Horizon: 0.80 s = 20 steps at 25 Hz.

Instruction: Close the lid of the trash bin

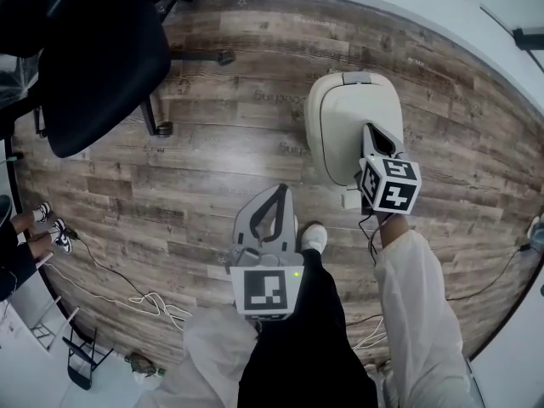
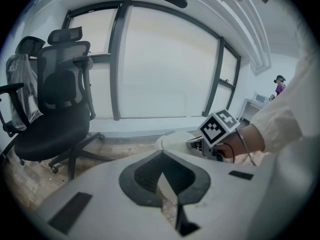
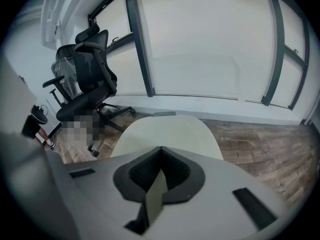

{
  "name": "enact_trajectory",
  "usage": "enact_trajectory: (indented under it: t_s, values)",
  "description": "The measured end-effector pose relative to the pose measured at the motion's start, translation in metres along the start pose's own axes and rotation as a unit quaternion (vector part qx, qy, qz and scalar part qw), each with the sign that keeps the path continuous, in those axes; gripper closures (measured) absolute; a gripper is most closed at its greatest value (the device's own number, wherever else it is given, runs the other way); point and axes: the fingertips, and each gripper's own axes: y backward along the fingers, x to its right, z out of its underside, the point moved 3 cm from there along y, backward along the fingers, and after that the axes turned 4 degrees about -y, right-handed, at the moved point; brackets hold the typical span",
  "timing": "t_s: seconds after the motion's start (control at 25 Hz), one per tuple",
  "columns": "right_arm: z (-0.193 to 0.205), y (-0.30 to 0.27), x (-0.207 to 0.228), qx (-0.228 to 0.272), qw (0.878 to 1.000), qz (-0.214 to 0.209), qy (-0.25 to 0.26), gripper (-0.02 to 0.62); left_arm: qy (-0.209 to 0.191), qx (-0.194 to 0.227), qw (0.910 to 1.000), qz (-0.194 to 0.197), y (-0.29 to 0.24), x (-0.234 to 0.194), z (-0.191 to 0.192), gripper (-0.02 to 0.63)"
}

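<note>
— Nearest of all is the left gripper (image 1: 280,190), held low in front of the person's black trouser leg (image 1: 306,347). What are its tongs doing?
— Clenched, with the tips pressed together and nothing between them. It hangs apart from the bin, off to the bin's left.
— And the trash bin (image 1: 336,117) itself?
— It stands on the wooden floor (image 1: 212,185), just ahead and to the right of the person's white shoe (image 1: 314,238). It's a cream, rounded bin, and its lid (image 1: 355,109) lies down flat on top, with a small grey tab at the far edge.
— The right gripper (image 1: 367,127)?
— That one is over the near part of the lid. Its tongs are clenched as well and empty, with the tips pointing along the lid's surface. Whether they actually touch the lid I cannot tell from here. The white sleeve (image 1: 416,313) reaches down to that gripper.
— What else is around?
— A black office chair (image 1: 102,66) sits off to the left, well clear of the bin, with big windows (image 2: 165,69) behind it. Thin cables (image 1: 127,294) trail over the boards on the left side, and someone else's sneakers (image 1: 51,226) show at that edge
</note>
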Motion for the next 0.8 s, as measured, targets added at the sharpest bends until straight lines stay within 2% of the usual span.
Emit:
enact_trajectory:
  t_s: [0.28, 0.44, 0.8]
  values:
    - [0.004, -0.005, -0.002, -0.012, 1.0, 0.0, 0.014, 0.571, 0.003, -0.001, 1.0, 0.006, 0.002, 0.005, 0.006, 0.598]
    - [0.005, -0.01, -0.003, -0.038, 0.999, -0.002, 0.009, 0.571, 0.007, 0.002, 1.0, 0.004, 0.003, 0.001, 0.007, 0.598]
    - [0.005, -0.011, -0.004, -0.026, 1.0, 0.0, 0.005, 0.571, 0.012, -0.001, 0.9999, -0.002, 0.006, -0.006, 0.012, 0.598]
